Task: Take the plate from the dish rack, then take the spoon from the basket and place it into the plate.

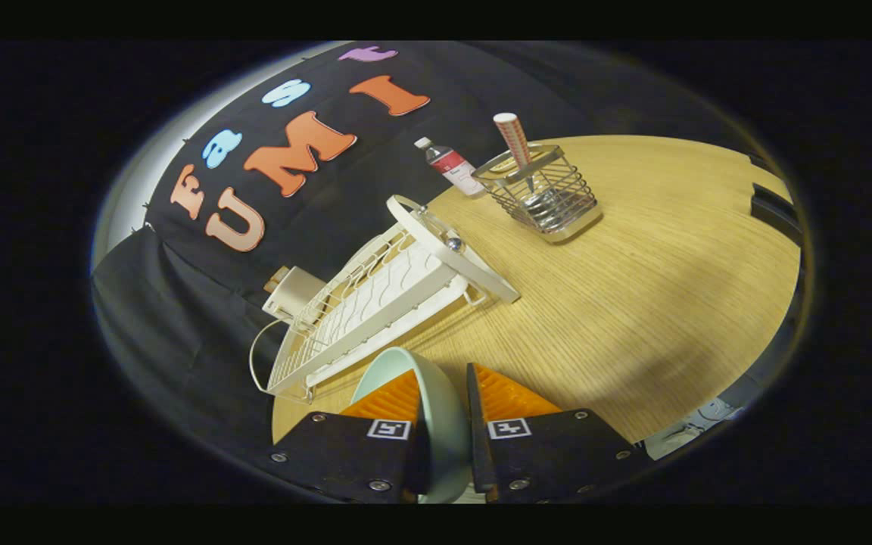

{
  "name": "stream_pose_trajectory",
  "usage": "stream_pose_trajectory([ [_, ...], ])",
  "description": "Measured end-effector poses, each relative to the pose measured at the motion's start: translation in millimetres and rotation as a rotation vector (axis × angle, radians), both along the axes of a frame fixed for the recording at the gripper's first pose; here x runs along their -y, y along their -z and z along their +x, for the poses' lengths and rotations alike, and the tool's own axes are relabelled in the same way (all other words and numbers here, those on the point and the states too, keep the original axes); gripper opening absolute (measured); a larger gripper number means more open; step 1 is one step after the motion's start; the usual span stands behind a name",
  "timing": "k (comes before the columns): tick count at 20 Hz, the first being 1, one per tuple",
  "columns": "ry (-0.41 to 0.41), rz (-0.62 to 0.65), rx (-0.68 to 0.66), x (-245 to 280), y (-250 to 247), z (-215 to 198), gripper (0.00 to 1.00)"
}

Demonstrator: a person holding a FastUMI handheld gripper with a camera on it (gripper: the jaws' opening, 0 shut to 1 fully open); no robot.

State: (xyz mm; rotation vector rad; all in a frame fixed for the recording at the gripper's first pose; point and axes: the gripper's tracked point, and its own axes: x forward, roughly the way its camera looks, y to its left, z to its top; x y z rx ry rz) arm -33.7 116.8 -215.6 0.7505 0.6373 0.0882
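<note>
1. The gripper (443, 393) has its two orange fingers closed nearly together on the plate (440, 424), one pad on each face of it; the pale green plate stands on edge between them, its rim curving up just ahead of the fingertips.
2. Landmark: the white dish rack (375, 303); the held plate sits just in front of the rack's near end, clear of its slots and above the wooden table (633, 303); the rack itself looks empty of dishes.
3. The wire basket (538, 193) stands beyond the rack's far end, a little to its right; a spoon (515, 144) with a patterned handle leans upright in it; a small bottle (451, 166) stands just beside the basket, on the rack's side.
4. Handling, as a judgement: the plate looks stiff, smooth and probably breakable; a pinch at the rim can slip or swing, so it wants a firm hold and a gentle, flat setting down; the spoon looks light and rigid, best taken by the handle sticking out of the basket.
5. Count: one plate; one spoon; one basket; one rack; one bottle; one gripper with two fingers.
</note>
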Motion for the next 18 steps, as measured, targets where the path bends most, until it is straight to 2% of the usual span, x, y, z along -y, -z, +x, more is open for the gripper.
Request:
stream_pose_trajectory([
  [2,-0.007,-0.02,0.006,3.2,2.5,1.8,0.25],
  [3,-0.003,-0.047,-0.002,8.5,7.6,3.3,0.29],
  [6,0.004,-0.052,0.009,21.2,3.4,5.8,0.65],
  [7,0.012,-0.082,0.015,31.3,1.7,6.3,0.72],
  [8,0.027,-0.13,0.027,43.6,1.3,8.1,0.82],
  [10,0.064,-0.228,0.066,72.5,-8.0,14.8,0.95],
  [18,0.201,-0.575,0.275,171.0,-71.7,48.9,0.98],
])
